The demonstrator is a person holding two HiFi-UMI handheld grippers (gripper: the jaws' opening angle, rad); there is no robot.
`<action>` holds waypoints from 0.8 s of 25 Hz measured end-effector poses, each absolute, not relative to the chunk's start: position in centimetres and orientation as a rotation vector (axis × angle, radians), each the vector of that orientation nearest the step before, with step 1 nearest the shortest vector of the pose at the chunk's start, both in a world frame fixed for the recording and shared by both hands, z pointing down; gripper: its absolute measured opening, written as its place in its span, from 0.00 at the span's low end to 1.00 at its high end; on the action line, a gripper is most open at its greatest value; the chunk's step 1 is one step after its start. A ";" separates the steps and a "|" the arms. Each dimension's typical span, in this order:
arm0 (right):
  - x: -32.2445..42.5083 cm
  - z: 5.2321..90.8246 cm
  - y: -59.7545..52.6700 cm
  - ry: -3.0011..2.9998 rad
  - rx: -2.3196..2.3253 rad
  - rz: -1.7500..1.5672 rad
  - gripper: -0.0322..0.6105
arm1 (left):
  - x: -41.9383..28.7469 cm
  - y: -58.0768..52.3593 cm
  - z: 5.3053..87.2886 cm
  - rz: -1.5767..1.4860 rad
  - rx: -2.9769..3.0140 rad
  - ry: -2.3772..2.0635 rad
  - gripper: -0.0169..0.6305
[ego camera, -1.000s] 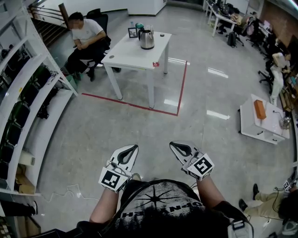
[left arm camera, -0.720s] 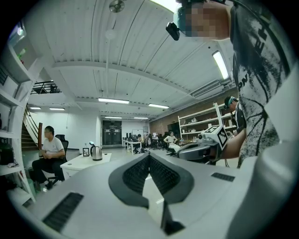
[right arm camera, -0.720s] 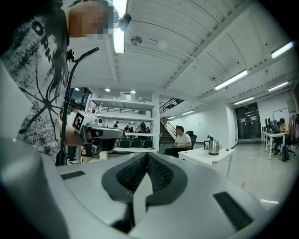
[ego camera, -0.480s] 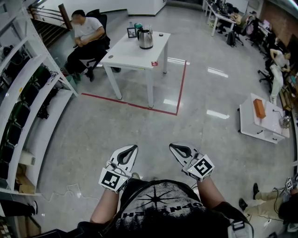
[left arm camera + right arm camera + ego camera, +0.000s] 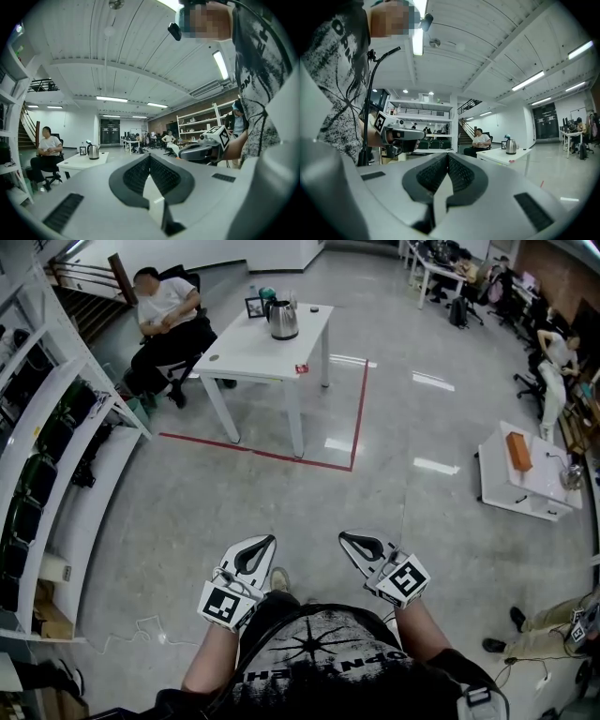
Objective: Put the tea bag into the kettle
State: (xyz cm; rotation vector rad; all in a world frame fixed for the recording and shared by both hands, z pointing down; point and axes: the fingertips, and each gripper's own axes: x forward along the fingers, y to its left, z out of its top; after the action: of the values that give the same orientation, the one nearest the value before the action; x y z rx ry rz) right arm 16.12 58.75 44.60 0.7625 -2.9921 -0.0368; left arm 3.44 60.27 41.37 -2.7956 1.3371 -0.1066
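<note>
A glossy grey floor (image 5: 187,484) fills the middle of the frame. At upper left stands a white table (image 5: 246,351), boxed by red tape (image 5: 357,418). The kettle (image 5: 283,321) sits on the table's far end; a small red item (image 5: 301,368) at its near corner is too small to identify. A seated person (image 5: 164,310) is beside the table, with shelves (image 5: 56,446) along the left edge. At the bottom, the left gripper (image 5: 272,539) and right gripper (image 5: 343,536) both have their jaws pressed together, with nothing between them.
</note>
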 end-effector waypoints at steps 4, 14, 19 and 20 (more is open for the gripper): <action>16.0 45.2 58.0 -2.976 0.776 -0.030 0.07 | 3.5 59.6 41.4 -0.061 -2.817 1.333 0.04; 14.2 45.9 54.4 -2.944 0.798 -0.042 0.06 | 1.6 55.0 43.2 -0.069 -2.857 1.298 0.04; 12.9 46.2 50.7 -2.917 0.810 -0.024 0.07 | 0.7 51.2 43.0 -0.060 -2.874 1.275 0.04; 12.6 46.2 49.9 -2.911 0.812 -0.021 0.06 | 0.4 50.4 43.0 -0.062 -2.879 1.269 0.04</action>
State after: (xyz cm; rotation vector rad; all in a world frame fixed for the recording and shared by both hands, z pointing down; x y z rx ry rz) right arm 12.62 49.87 46.21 0.8125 -2.9106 -0.0208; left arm 0.41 50.41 42.97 -2.8787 1.2688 -0.0619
